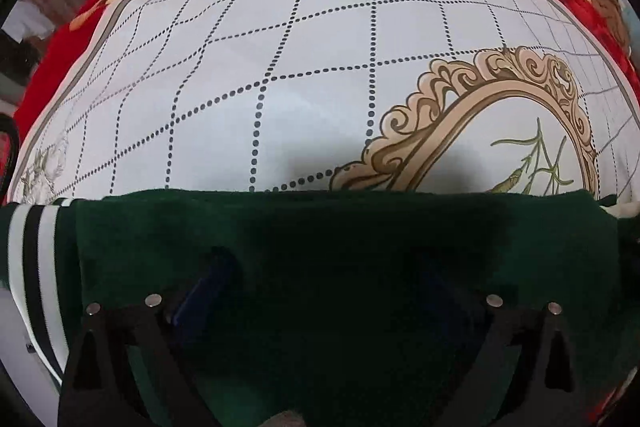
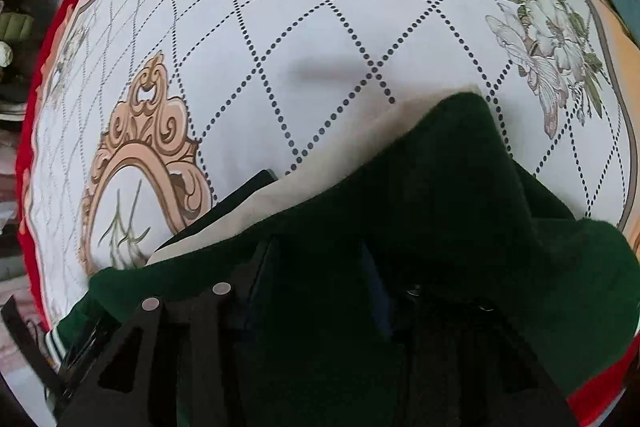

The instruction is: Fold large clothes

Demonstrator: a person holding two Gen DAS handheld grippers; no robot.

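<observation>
A dark green garment (image 1: 340, 267) lies on a white cloth with a dotted grid (image 1: 280, 67), seen from 2 wrist cameras pointing steeply down. In the left view the left gripper (image 1: 324, 287) hangs over the flat, straight-edged fabric with its jaws spread wide and nothing between them; a striped green-and-white cuff (image 1: 36, 267) shows at the left edge. In the right view the garment rises in a peak with a cream lining (image 2: 320, 167) exposed beneath it. There the right gripper (image 2: 316, 287) stands partly closed in the fabric folds; whether its pads press the cloth cannot be told. A red floral blanket (image 2: 44, 75) borders both views.
</observation>
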